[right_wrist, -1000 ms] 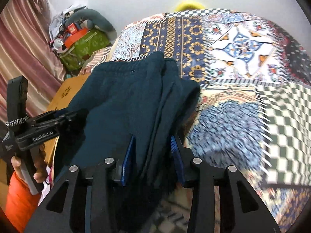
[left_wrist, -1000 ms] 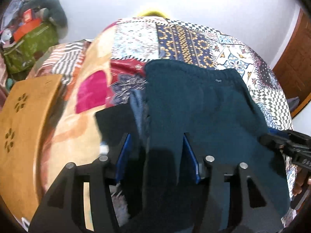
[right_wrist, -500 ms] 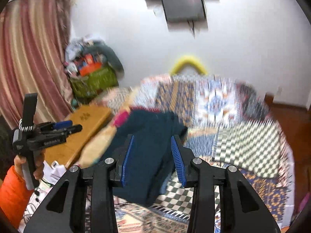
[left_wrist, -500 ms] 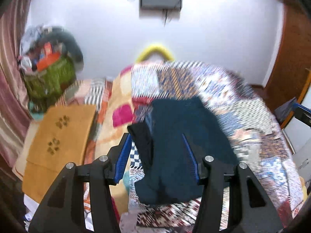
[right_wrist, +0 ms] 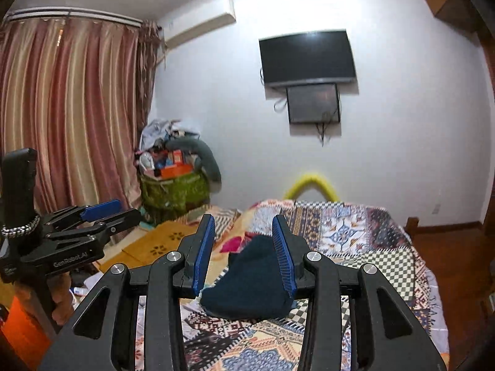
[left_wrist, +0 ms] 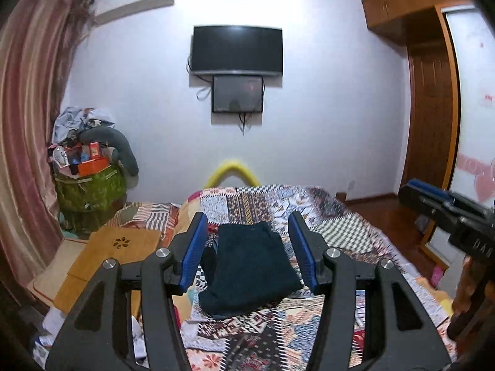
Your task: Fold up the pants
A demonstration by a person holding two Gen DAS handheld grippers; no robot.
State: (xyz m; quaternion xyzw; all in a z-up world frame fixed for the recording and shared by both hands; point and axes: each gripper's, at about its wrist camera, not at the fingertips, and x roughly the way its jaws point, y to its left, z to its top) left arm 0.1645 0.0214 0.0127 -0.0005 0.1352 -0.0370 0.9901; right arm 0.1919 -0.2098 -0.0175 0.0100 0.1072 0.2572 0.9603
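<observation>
The dark teal pants [left_wrist: 250,269] lie folded in a compact stack on the patchwork bedspread [left_wrist: 340,235]; they also show in the right wrist view [right_wrist: 250,284]. My left gripper [left_wrist: 247,247] is open and empty, raised well back from the bed. My right gripper [right_wrist: 244,250] is open and empty, also held high and away from the pants. Each gripper shows at the edge of the other's view, the right gripper [left_wrist: 448,213] and the left gripper [right_wrist: 92,216].
A wooden lap table [left_wrist: 114,253] stands left of the bed. A green bag heaped with clutter [left_wrist: 86,182] sits by the curtain [right_wrist: 62,108]. A TV [left_wrist: 236,49] hangs on the far wall. A wooden wardrobe [left_wrist: 430,108] and floor are at the right.
Both grippers have let go of the pants and pulled up and back from the bed. The pants now lie folded on the bedspread, small in both views.
</observation>
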